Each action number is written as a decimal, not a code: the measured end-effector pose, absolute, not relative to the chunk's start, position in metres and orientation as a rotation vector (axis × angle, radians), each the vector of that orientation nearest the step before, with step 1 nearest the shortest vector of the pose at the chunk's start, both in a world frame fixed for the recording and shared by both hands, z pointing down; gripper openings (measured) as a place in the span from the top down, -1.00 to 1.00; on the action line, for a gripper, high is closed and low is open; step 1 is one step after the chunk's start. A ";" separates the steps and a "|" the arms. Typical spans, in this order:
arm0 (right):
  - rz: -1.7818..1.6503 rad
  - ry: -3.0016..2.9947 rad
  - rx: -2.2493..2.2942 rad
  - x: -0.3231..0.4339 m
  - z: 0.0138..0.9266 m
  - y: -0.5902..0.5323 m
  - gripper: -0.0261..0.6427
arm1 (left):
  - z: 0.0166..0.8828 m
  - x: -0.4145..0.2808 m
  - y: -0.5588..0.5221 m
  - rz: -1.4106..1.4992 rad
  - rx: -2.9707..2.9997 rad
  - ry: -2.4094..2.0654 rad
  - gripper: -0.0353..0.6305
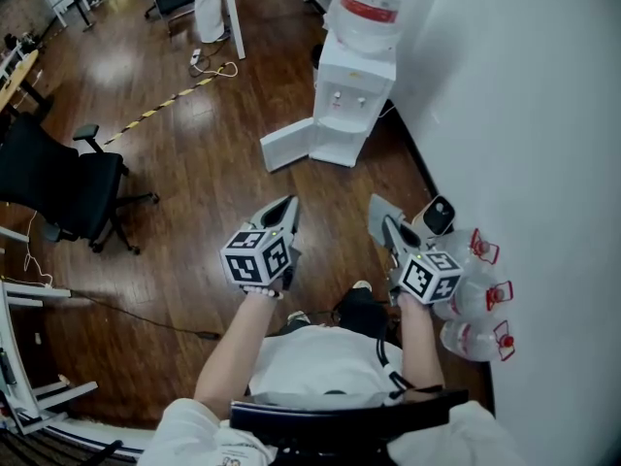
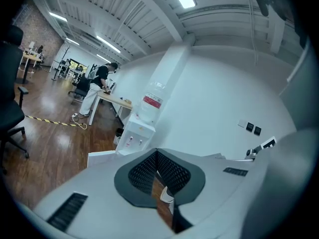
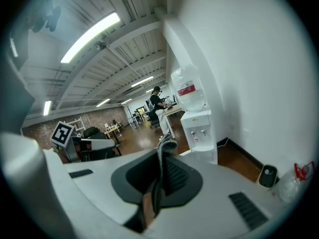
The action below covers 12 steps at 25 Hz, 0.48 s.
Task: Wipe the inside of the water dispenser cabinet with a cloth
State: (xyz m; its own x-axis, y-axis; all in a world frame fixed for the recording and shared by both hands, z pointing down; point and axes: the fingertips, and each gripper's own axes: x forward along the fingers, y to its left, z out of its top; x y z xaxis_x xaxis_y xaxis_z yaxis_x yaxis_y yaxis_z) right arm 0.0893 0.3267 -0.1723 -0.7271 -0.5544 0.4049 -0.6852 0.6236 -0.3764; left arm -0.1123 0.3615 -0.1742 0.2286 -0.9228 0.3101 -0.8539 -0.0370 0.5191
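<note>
A black swivel office chair stands on the dark wooden floor. The left gripper is closed on nothing. The right gripper pinches a grey cloth. Well ahead, the white water dispenser stands against the white wall, its cabinet door open.

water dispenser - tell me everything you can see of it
The water dispenser is a white, plastic-looking floor unit standing upright against the white wall on the wood floor. An inverted clear bottle with a red label sits on top; two taps show in front. Its lower cabinet door hangs open.
</note>
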 end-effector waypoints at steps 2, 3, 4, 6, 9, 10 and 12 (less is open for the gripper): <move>0.757 -2.586 1.014 0.090 -0.167 0.325 0.88 | -0.170 -0.114 0.356 -0.143 1.888 -1.628 0.92; 0.760 -2.580 1.017 0.092 -0.164 0.322 0.88 | -0.167 -0.113 0.351 -0.141 1.886 -1.623 0.92; 0.764 -2.575 1.018 0.093 -0.161 0.317 0.88 | -0.165 -0.113 0.345 -0.137 1.886 -1.619 0.92; 0.776 -2.570 1.024 0.096 -0.156 0.301 0.88 | -0.161 -0.111 0.327 -0.122 1.888 -1.614 0.92; 0.814 -2.566 1.030 0.101 -0.144 0.265 0.88 | -0.153 -0.105 0.288 -0.084 1.888 -1.612 0.92; 0.833 -2.565 1.026 0.102 -0.139 0.251 0.88 | -0.151 -0.103 0.275 -0.069 1.886 -1.614 0.92; 0.871 -2.566 1.013 0.100 -0.127 0.224 0.88 | -0.144 -0.101 0.248 -0.044 1.881 -1.617 0.92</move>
State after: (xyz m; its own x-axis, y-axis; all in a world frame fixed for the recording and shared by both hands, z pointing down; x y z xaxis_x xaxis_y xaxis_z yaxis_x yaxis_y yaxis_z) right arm 0.1003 0.2240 -0.1268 -0.7278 -0.5372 0.4263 -0.6857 0.5801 -0.4397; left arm -0.1013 0.2484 -0.1441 0.2390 -0.8952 0.3762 -0.8736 -0.0290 0.4858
